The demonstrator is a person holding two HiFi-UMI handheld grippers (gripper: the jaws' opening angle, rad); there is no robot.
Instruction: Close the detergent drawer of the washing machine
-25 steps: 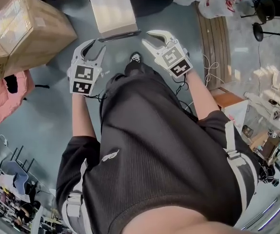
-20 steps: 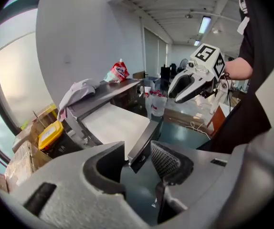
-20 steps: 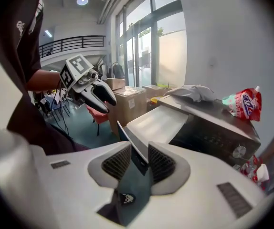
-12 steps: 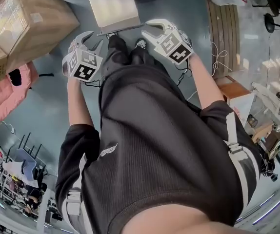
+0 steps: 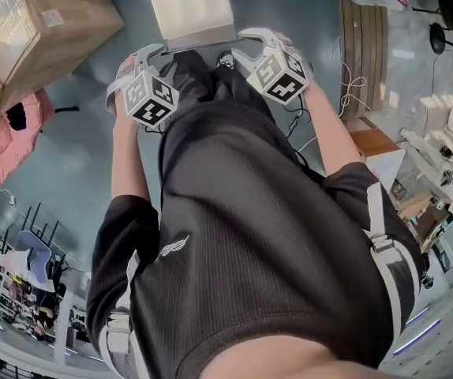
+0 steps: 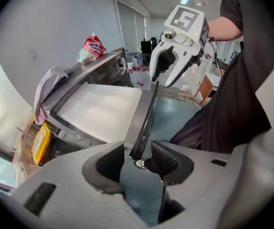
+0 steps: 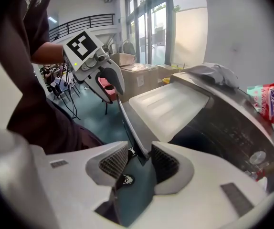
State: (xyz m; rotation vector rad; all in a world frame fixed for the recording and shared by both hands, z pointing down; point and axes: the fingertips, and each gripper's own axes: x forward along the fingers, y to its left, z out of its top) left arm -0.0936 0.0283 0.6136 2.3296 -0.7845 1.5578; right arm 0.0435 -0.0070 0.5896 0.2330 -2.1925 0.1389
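The left gripper (image 6: 136,156) has its jaws apart, one end of the grey front panel (image 6: 144,113) between them and not pressed. The right gripper (image 7: 139,151) is opening its jaws around the panel's other end. The detergent drawer (image 5: 191,6) juts out at 12 o'clock in the head view, and its tray (image 7: 168,104) is plain ribbed white. A red-and-green pouch (image 7: 266,101) lies on the machine at 2 o'clock in the right gripper view. In the head view a cardboard box (image 5: 29,30) sits at 10 o'clock, and the person's dark-clad leg (image 5: 211,85) is between the grippers.

A grey-blue floor (image 5: 69,172) carries a cardboard box (image 5: 29,30) and a wooden pallet (image 5: 365,50); tall windows (image 7: 163,27) admit daylight.
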